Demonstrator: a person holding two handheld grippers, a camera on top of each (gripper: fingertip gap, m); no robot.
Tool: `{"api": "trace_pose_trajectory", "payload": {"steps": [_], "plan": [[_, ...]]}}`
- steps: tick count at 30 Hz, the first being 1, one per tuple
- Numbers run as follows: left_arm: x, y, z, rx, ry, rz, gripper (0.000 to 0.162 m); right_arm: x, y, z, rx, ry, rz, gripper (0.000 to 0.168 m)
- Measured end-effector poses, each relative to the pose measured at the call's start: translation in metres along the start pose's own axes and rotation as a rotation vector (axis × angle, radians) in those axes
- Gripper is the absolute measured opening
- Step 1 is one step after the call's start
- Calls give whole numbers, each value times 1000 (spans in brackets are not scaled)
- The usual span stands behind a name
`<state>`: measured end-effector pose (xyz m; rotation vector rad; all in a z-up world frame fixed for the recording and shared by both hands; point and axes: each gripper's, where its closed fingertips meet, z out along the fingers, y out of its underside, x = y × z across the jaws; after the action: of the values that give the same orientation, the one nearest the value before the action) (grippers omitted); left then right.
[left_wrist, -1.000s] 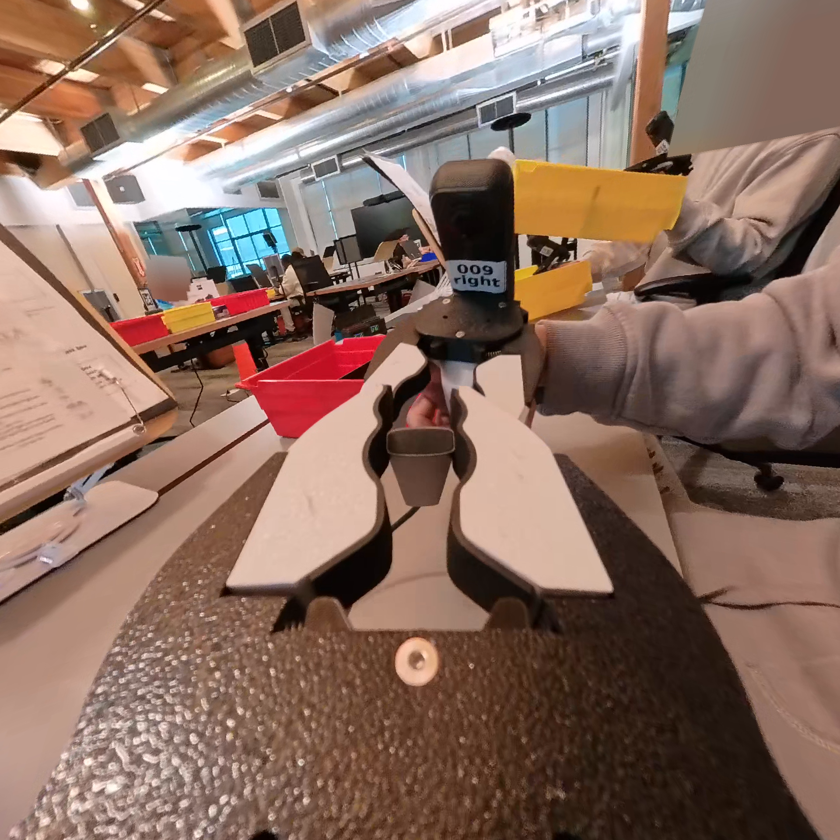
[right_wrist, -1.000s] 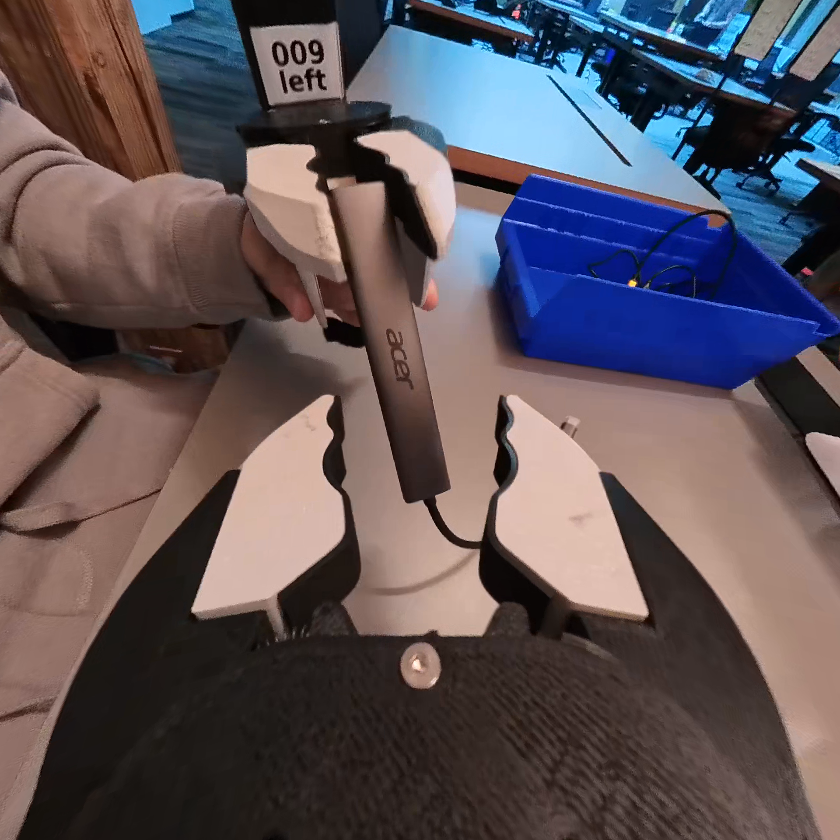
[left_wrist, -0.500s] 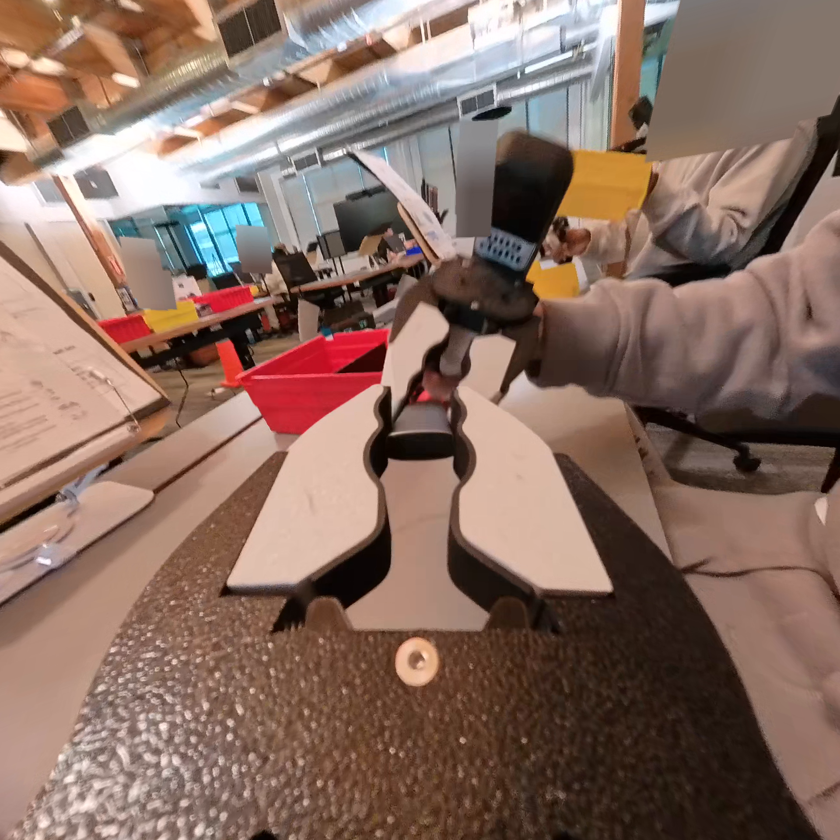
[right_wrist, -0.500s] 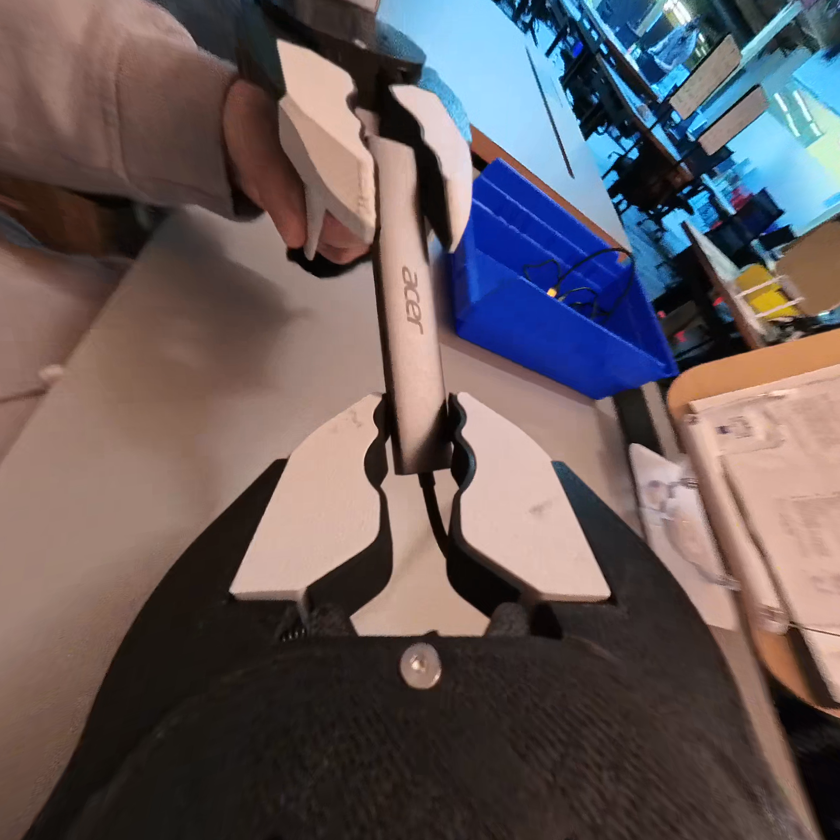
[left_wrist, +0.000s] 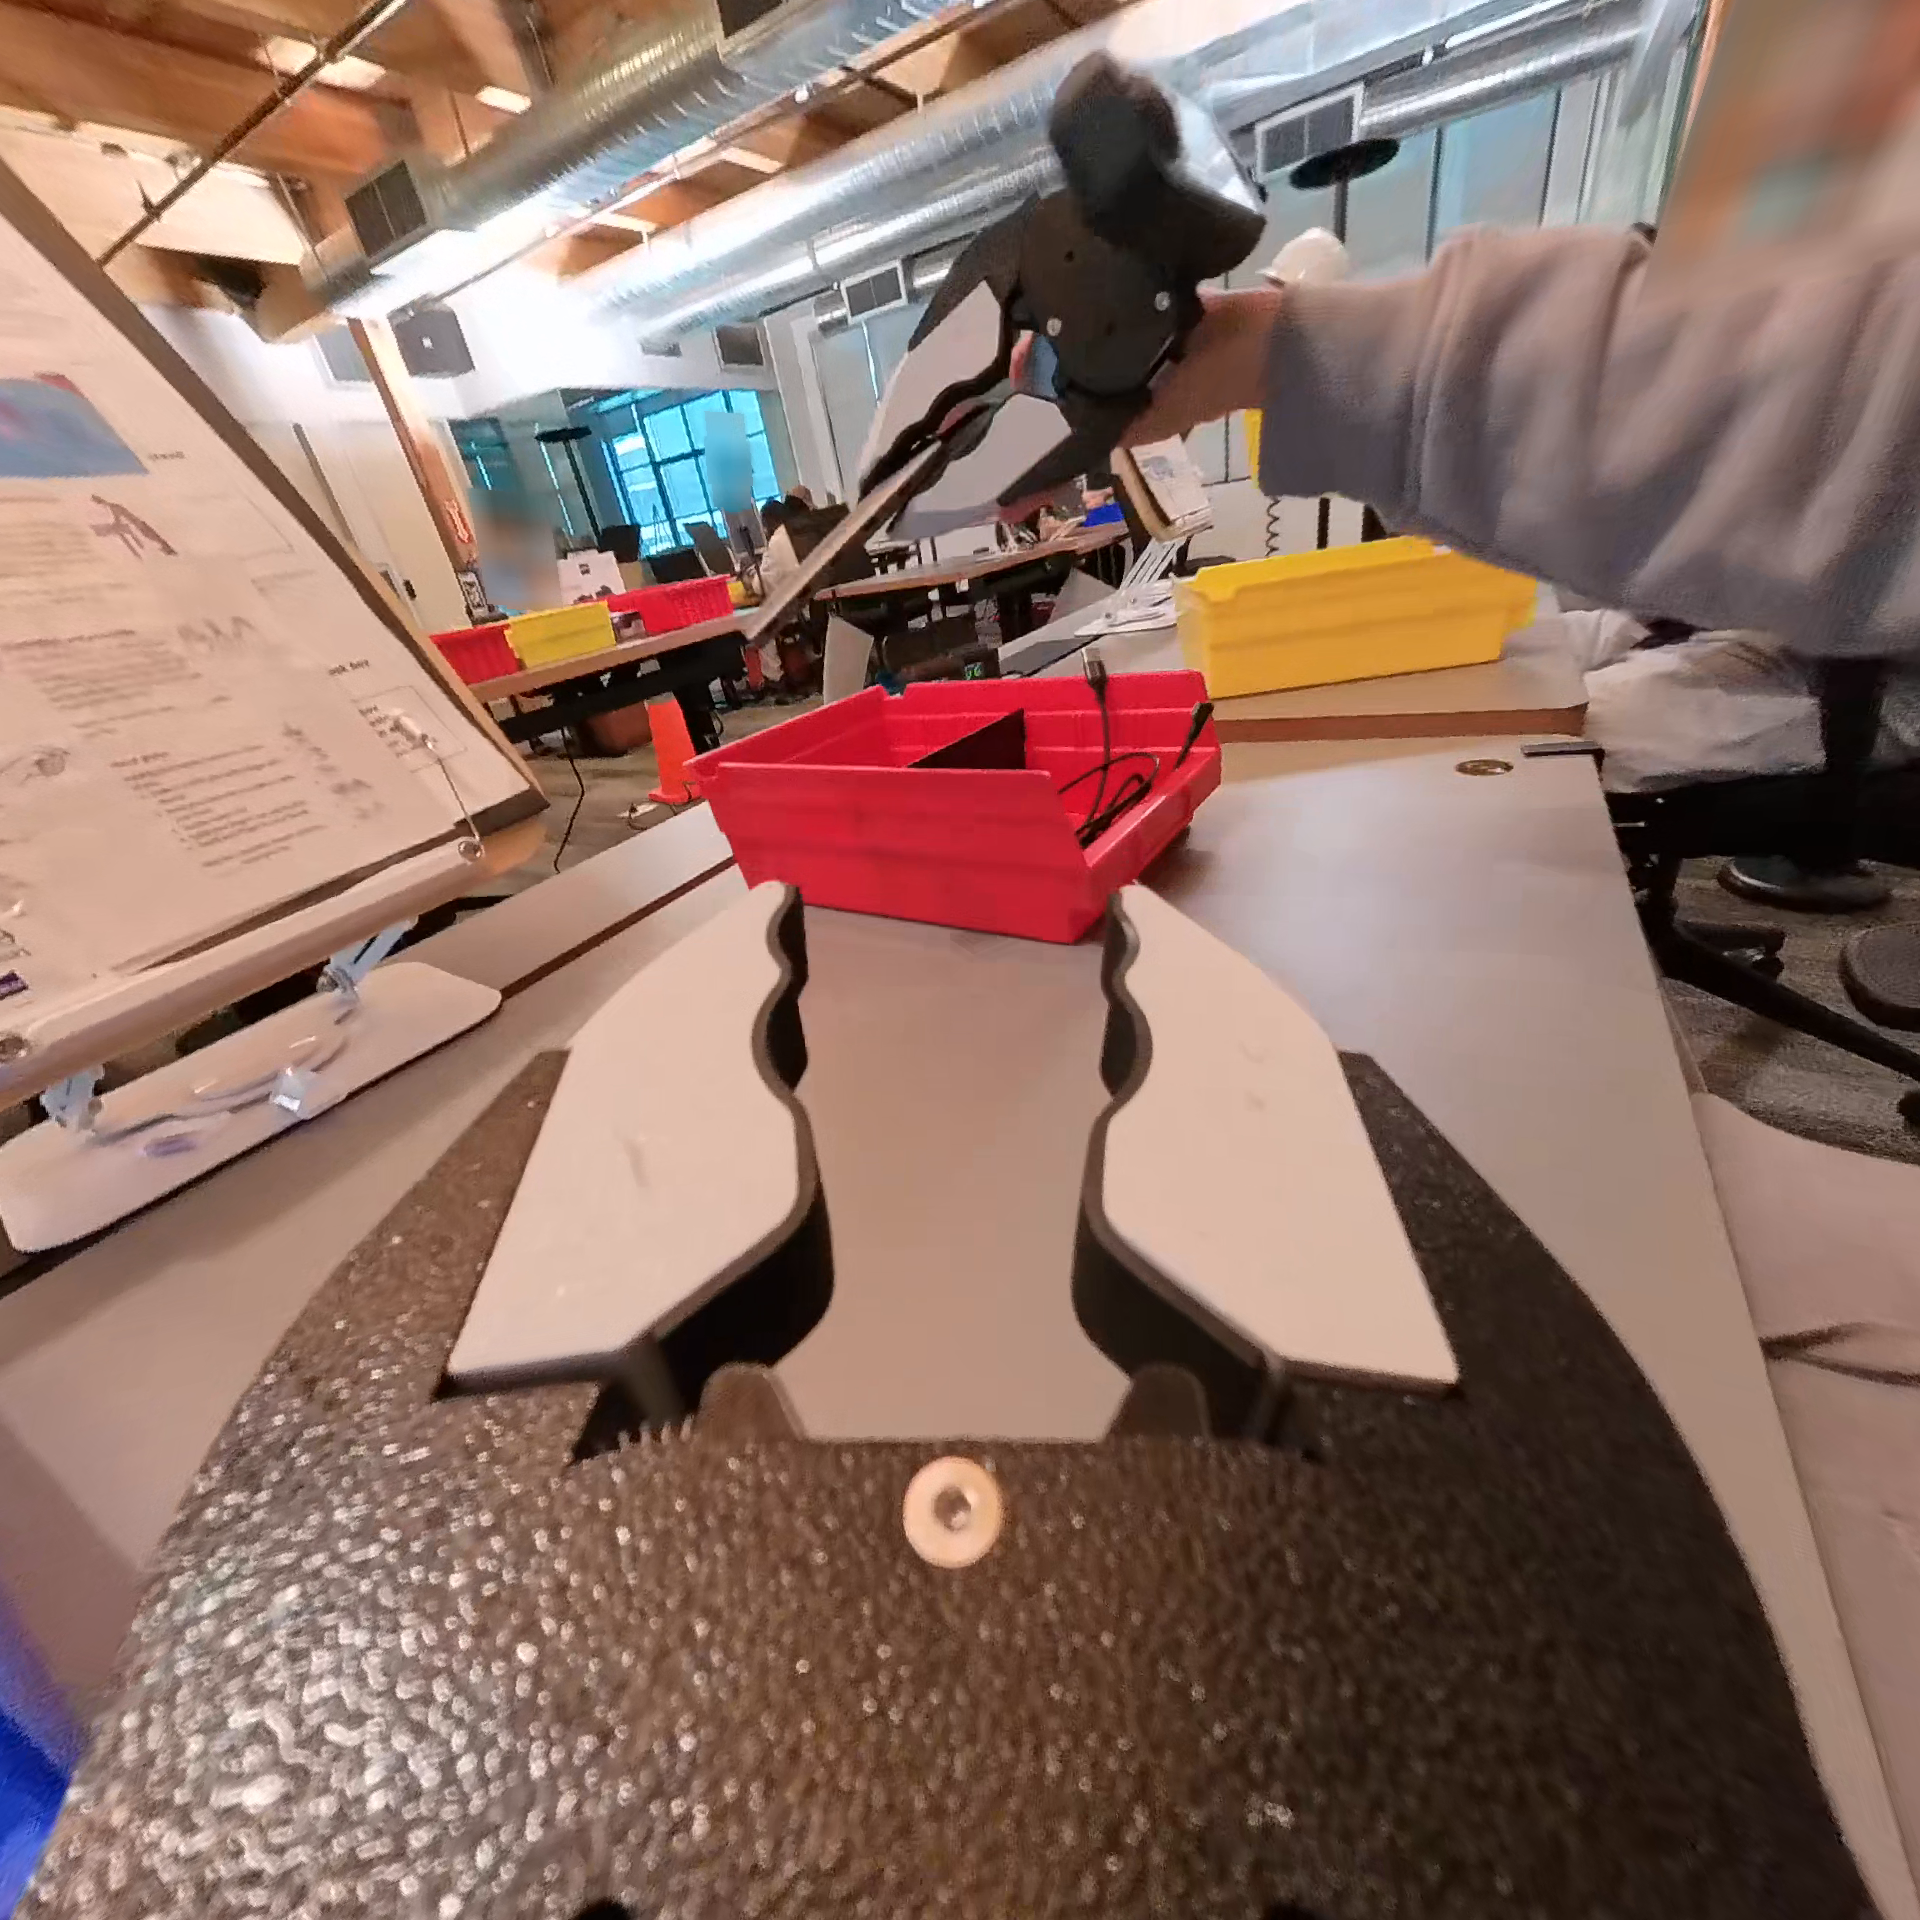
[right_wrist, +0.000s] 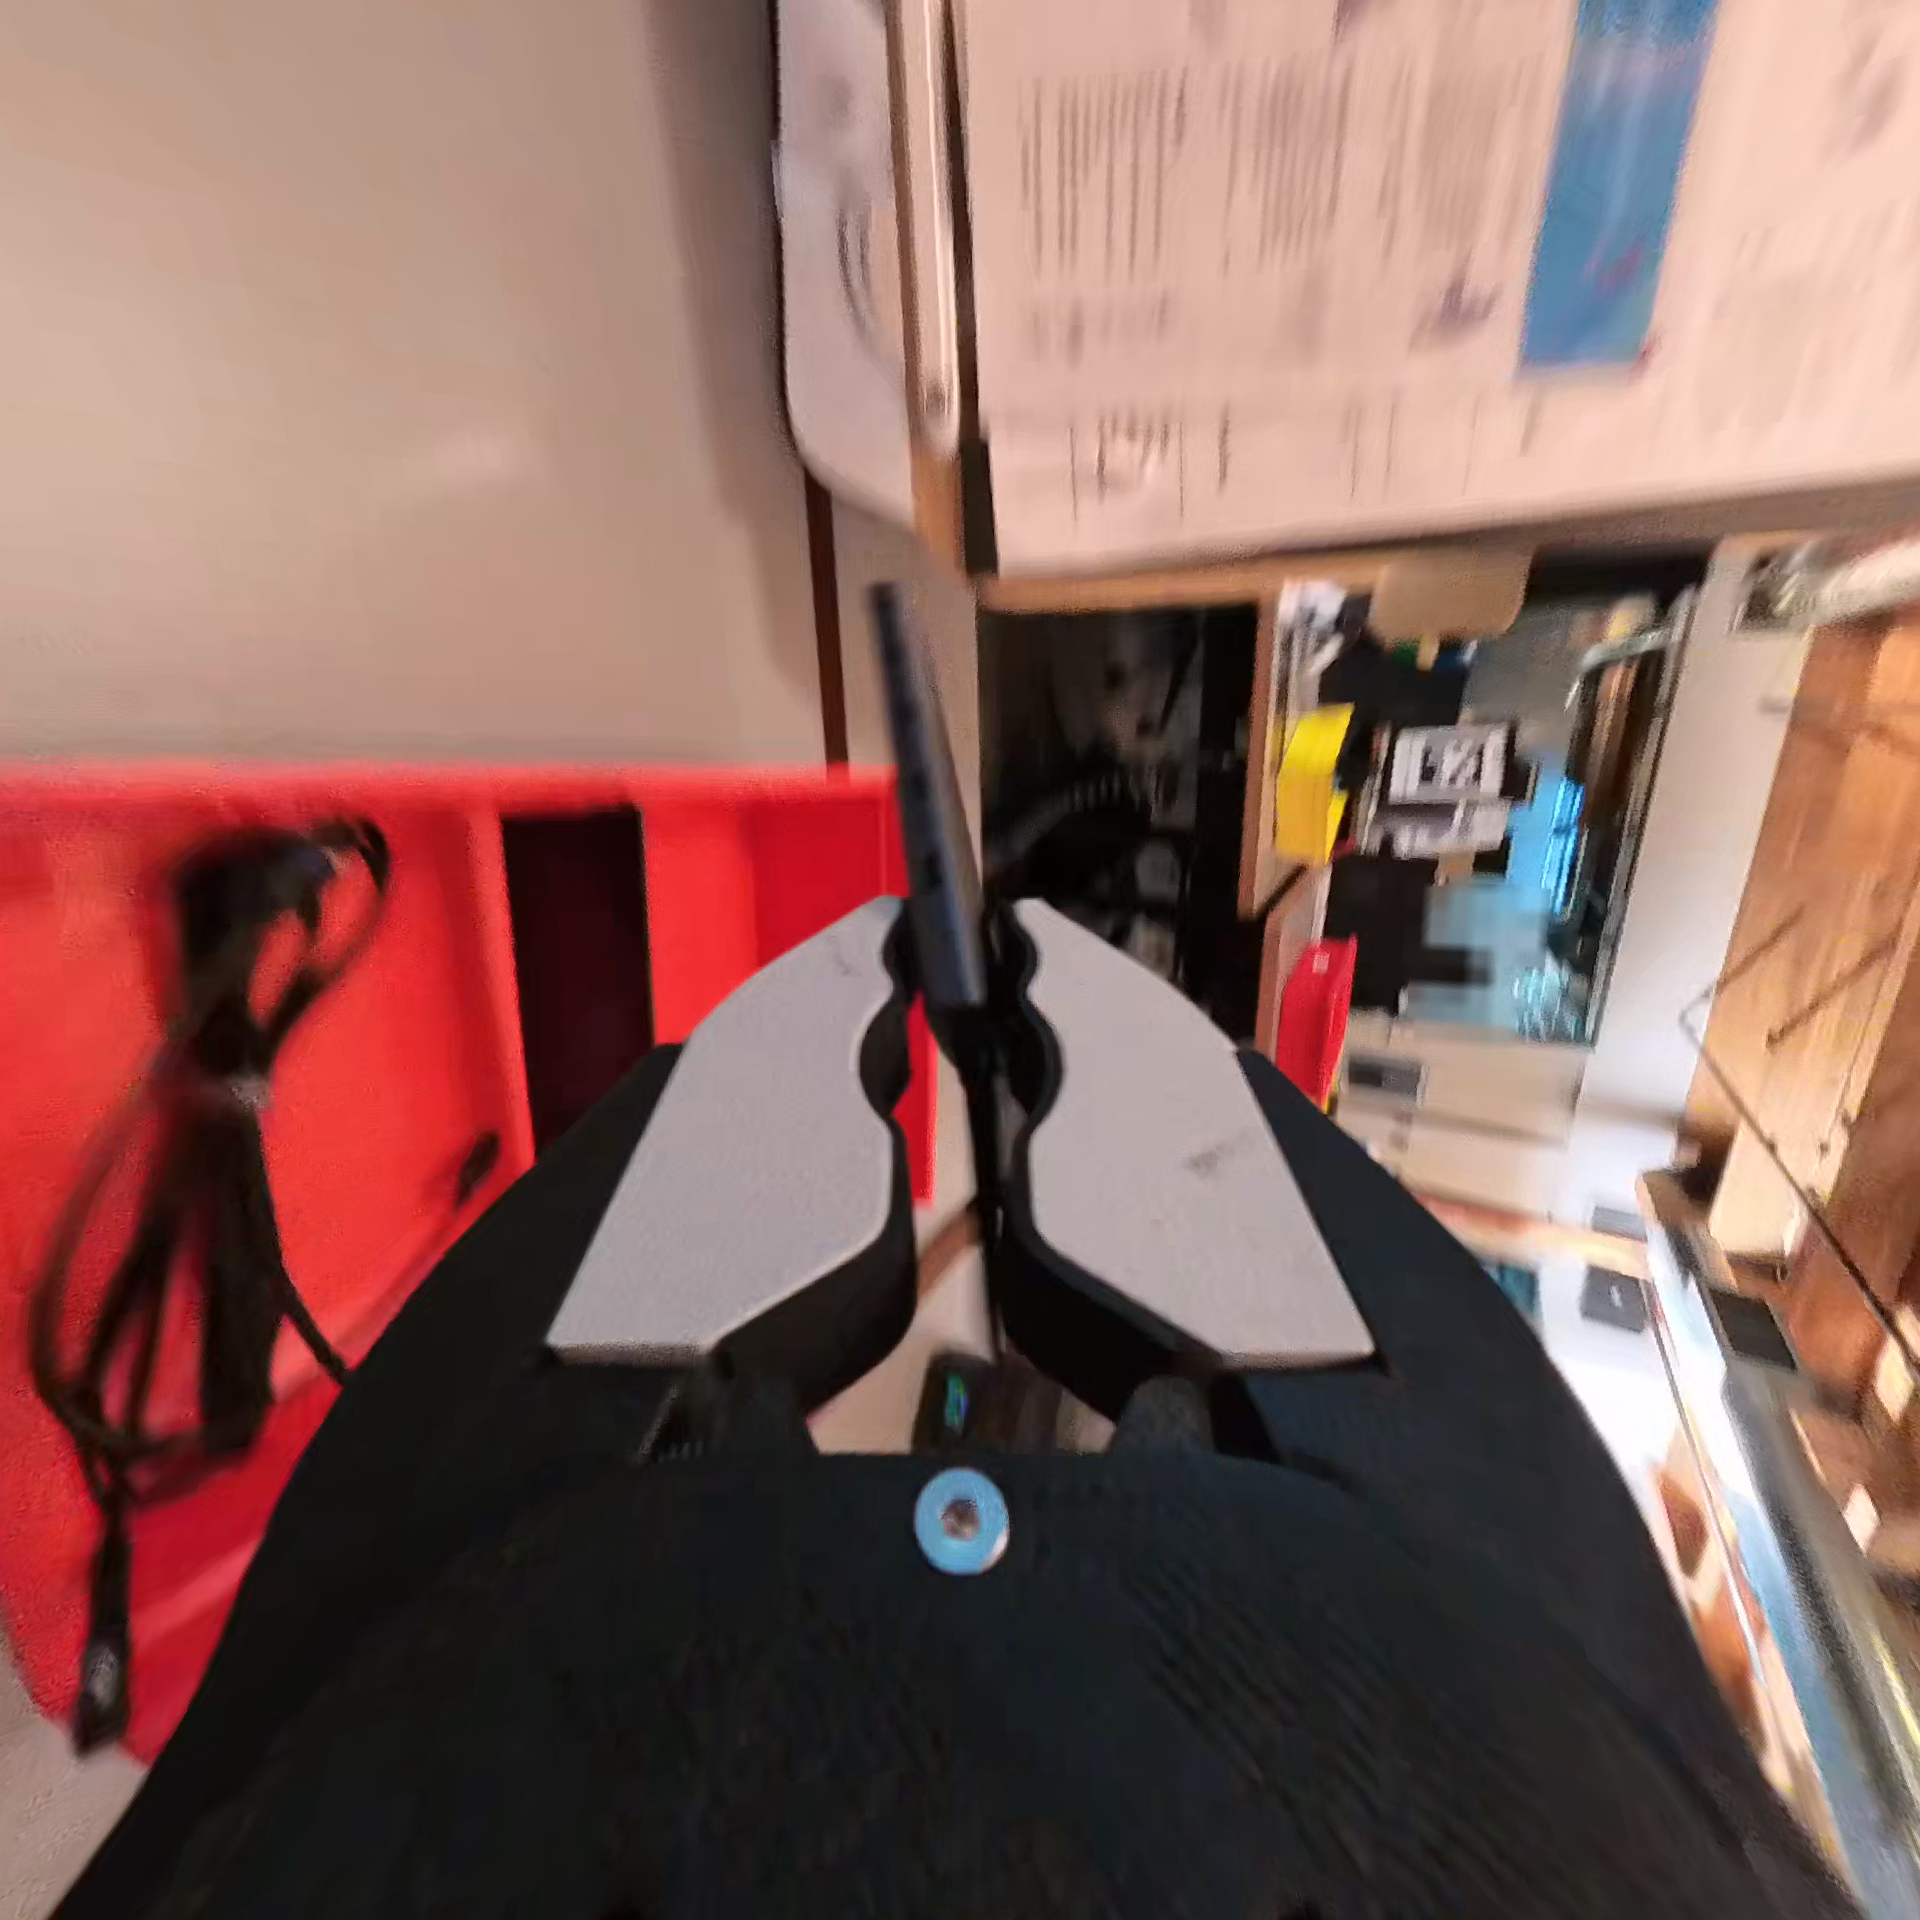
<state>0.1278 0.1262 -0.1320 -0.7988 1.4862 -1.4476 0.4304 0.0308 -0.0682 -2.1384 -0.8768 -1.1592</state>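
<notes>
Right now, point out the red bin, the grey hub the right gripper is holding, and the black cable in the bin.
red bin (left_wrist: 914, 831), left wrist view, on its near front wall.
grey hub (right_wrist: 940, 883), right wrist view, on its flat side above the fingertips.
black cable (left_wrist: 1117, 774), left wrist view, on the coiled loop inside the bin.

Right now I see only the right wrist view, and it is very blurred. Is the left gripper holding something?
Observer: No. The left gripper has its jaws wide apart, with nothing between them, low over the grey table.
Operator: How high is the right gripper?
Observer: Well above the table. The long dark grey metal hub that it clamps slants downward from its jaws.
Operator: Is another bin near the red plastic bin?
Observer: Yes, a yellow plastic bin stands on a tabletop behind it.
</notes>
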Motion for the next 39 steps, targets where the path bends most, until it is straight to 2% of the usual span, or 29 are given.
{"api": "trace_pose_trajectory", "payload": {"steps": [3,5,8,11,14,16,18,20,25,30,34,36,39], "plan": [[0,6,2,-1,9,-28,50,-5,59,23,-169,-71,-18,10],[0,9,3,2,11,-43,49,-23,68,40,-147,-157,62,10],[0,14,4,-7,14,-57,48,-30,82,63,-182,-175,52,10],[0,20,5,-25,18,-58,46,-23,77,76,-150,-180,51,10],[1,25,6,-33,20,-65,45,11,65,79,-105,-93,-1,10],[0,28,7,-33,23,-79,44,29,57,79,-63,-83,46,10],[0,31,8,-32,29,-97,44,49,53,82,-14,-5,86,10],[0,33,10,-32,33,-108,43,53,55,89,38,38,186,10],[1,38,10,-45,37,-111,42,9,87,112,63,34,466,9],[-3,38,8,-30,36,-134,39,-19,122,110,50,40,715,9],[-4,41,9,-29,35,-155,39,-42,101,101,134,-181,637,10],[-3,43,10,-32,38,-160,39,-56,98,100,105,-275,543,10],[-1,43,11,-36,43,-157,39,-53,120,108,-54,-212,503,11]]}}
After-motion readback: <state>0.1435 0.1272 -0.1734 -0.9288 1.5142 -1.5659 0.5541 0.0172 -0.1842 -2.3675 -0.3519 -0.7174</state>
